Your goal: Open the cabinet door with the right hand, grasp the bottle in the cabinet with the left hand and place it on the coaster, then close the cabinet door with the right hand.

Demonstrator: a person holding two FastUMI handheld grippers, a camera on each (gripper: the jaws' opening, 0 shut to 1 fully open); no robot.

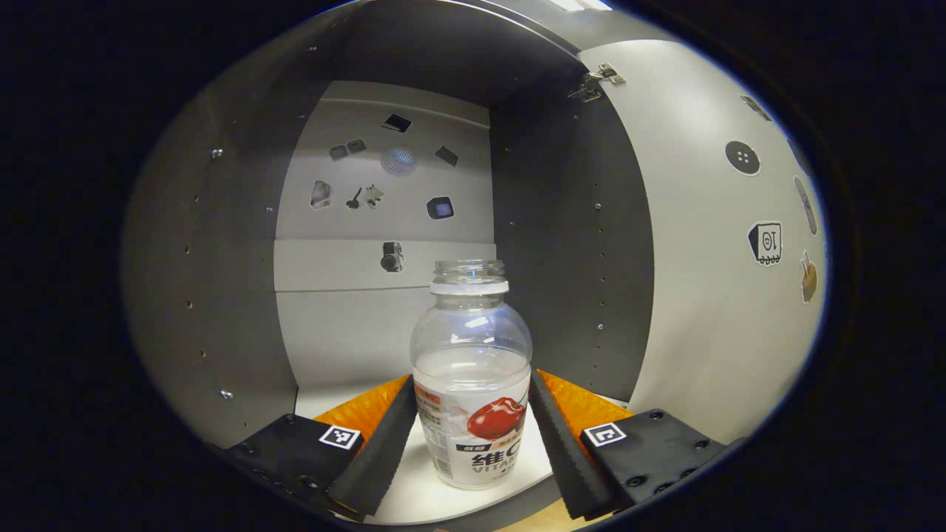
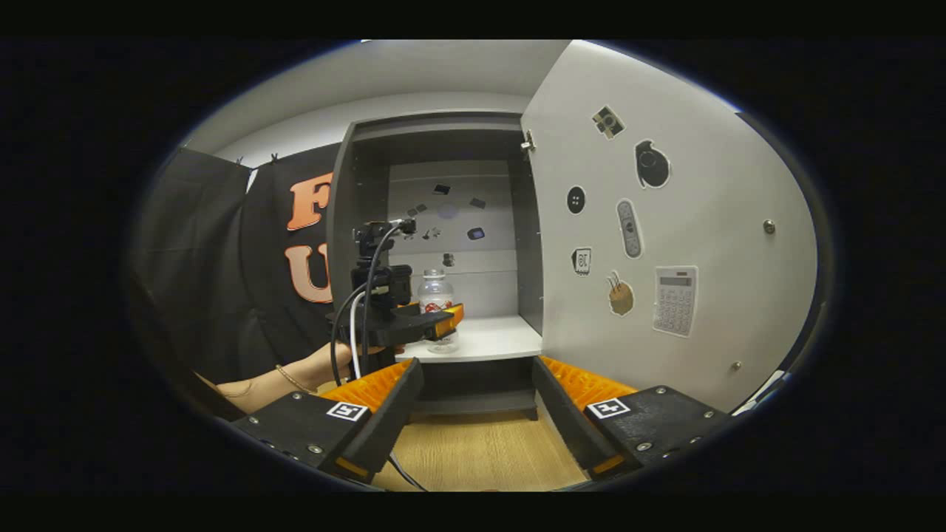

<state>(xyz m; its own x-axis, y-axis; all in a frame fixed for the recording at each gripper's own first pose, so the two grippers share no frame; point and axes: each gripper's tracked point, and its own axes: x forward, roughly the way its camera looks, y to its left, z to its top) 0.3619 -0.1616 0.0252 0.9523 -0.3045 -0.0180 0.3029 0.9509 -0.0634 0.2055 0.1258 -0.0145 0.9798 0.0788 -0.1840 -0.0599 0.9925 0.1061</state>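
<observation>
Each claw [image 2: 473, 414] carries square coded tags, screws and ridged pads; the wrist wears a thin bracelet [image 2: 294, 380].

bottle [image 1: 471, 369]: clear plastic, white label with a red cherry and dark lettering
cabinet [image 1: 562, 244]: dark grey side walls, pale grey back panel
cabinet door [image 2: 665, 244]: white, scattered picture stickers
shelf [image 2: 488, 338]: white
table [image 2: 480, 451]: light wood grain

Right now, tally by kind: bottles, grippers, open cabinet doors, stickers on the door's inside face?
bottle: 1
grippers: 2, left gripper and right gripper
cabinet door, open: 1
stickers on the door's inside face: 7
Total: 11
</observation>
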